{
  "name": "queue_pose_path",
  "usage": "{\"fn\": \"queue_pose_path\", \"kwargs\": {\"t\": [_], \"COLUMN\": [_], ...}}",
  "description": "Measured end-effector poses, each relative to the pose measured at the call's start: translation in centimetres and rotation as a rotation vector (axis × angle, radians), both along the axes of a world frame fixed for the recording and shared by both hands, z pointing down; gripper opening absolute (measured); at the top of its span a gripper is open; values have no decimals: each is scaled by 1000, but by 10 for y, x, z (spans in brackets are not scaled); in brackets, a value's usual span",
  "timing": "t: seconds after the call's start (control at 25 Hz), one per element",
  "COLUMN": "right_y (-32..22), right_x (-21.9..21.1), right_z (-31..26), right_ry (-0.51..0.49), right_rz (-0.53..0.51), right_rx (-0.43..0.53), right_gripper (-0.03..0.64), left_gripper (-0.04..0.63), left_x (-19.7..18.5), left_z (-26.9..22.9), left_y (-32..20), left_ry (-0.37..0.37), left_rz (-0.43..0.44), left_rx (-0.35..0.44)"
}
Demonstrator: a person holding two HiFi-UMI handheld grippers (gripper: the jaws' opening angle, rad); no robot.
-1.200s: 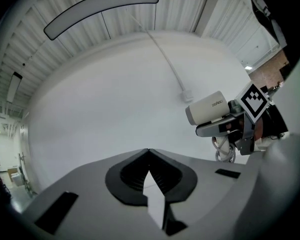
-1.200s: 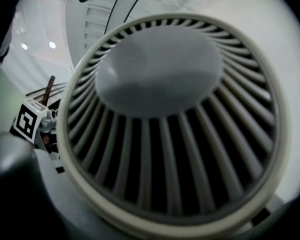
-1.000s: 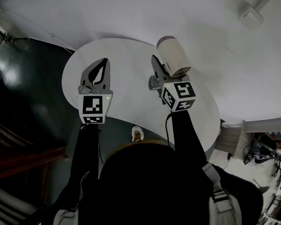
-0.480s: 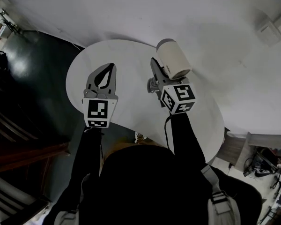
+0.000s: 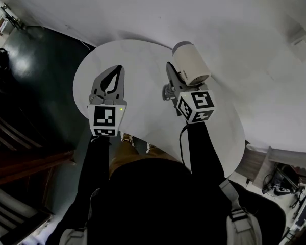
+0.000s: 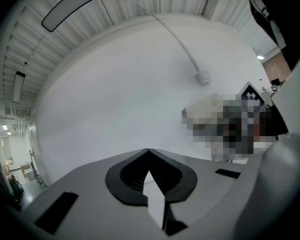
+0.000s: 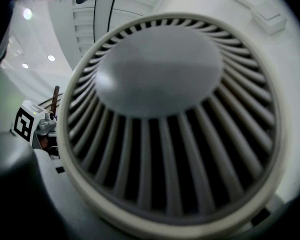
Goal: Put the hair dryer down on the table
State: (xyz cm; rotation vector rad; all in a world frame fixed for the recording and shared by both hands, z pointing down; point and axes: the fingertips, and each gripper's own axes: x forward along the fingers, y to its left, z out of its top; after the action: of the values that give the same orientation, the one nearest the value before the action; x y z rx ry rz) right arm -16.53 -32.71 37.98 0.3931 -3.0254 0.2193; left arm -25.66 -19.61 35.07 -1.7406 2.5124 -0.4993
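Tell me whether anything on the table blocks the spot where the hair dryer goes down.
Nothing visible does. The right hand-held gripper holds the hair dryer above the white table, whose top shows bare; the shut left hand-held gripper is off to its side.

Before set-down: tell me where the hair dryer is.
Head view, right of centre: the hair dryer is held in the right gripper, over the white table.
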Motion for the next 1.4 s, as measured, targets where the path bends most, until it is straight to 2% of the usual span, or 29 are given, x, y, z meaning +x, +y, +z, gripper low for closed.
{"fn": "queue_pose_path", "kwargs": {"t": [0.52, 0.96, 1.08, 1.2, 1.4], "right_y": [10, 35, 44, 54, 67], "right_x": [-73, -155, -171, -183, -198], "right_z": [21, 56, 68, 82, 114], "right_ry": [123, 262, 318, 379, 484], "right_rz": [28, 3, -27, -66, -145], "right_rx": [52, 124, 164, 201, 258], "right_gripper": [167, 167, 167, 167, 167], "left_gripper": [17, 17, 17, 17, 17], "left_x": [-79, -138, -149, -158, -168], "left_z": [18, 27, 27, 33, 38], "left_y": [-1, 1, 4, 8, 10], "left_ry": [65, 52, 61, 38, 60], "left_rz": [60, 153, 155, 174, 200], "left_rx": [17, -2, -15, -43, -29]}}
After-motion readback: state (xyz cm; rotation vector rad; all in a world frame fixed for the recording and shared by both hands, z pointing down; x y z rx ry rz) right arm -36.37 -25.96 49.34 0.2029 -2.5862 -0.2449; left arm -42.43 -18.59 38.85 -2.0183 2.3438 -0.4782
